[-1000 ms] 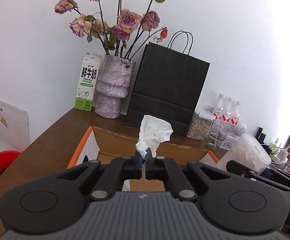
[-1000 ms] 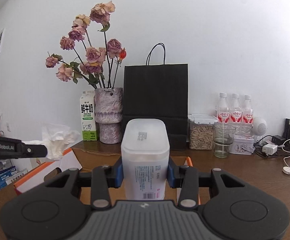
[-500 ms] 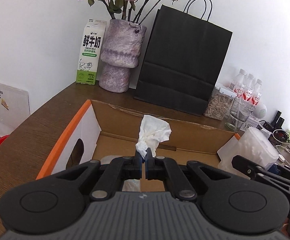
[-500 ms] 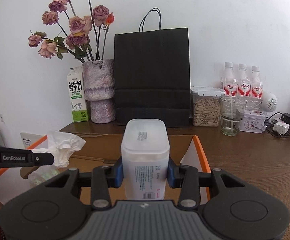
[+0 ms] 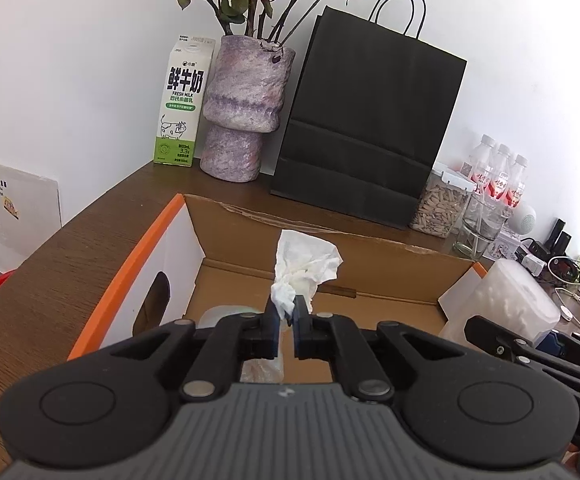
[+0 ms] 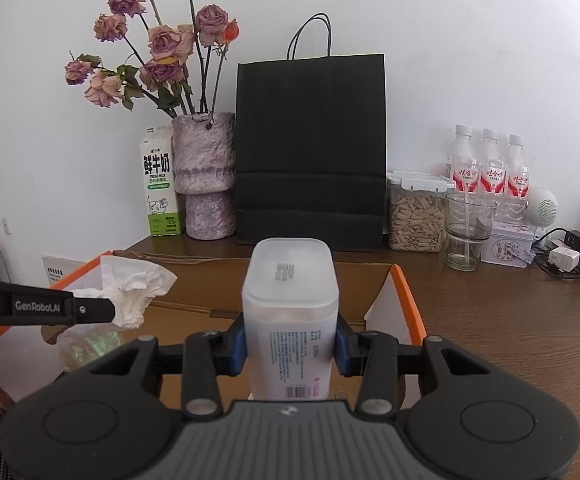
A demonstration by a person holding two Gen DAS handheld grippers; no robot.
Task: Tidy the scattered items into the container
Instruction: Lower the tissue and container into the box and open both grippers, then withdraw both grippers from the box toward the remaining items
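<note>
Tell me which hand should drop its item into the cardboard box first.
Left, probably. The left gripper holds the crumpled white tissue over the orange-edged cardboard box, jaws already opening. The right gripper clamps the frosted plastic container.

The left tongs (image 5: 286, 316) sit at six o'clock, jaws opening, with a crumpled white tissue (image 5: 303, 270) between them, its lower end at the blue pads (image 5: 274, 322). They hang over an open cardboard box (image 5: 369, 256) with an orange rim on the wooden worktop (image 5: 90, 232). At four o'clock a frosted white container (image 5: 505, 300) is held by the right tongs (image 5: 529, 350). Toward twelve o'clock stand a milk carton (image 5: 182, 100), a purple vase (image 5: 246, 108) and a black paper bag (image 5: 369, 120).
</note>
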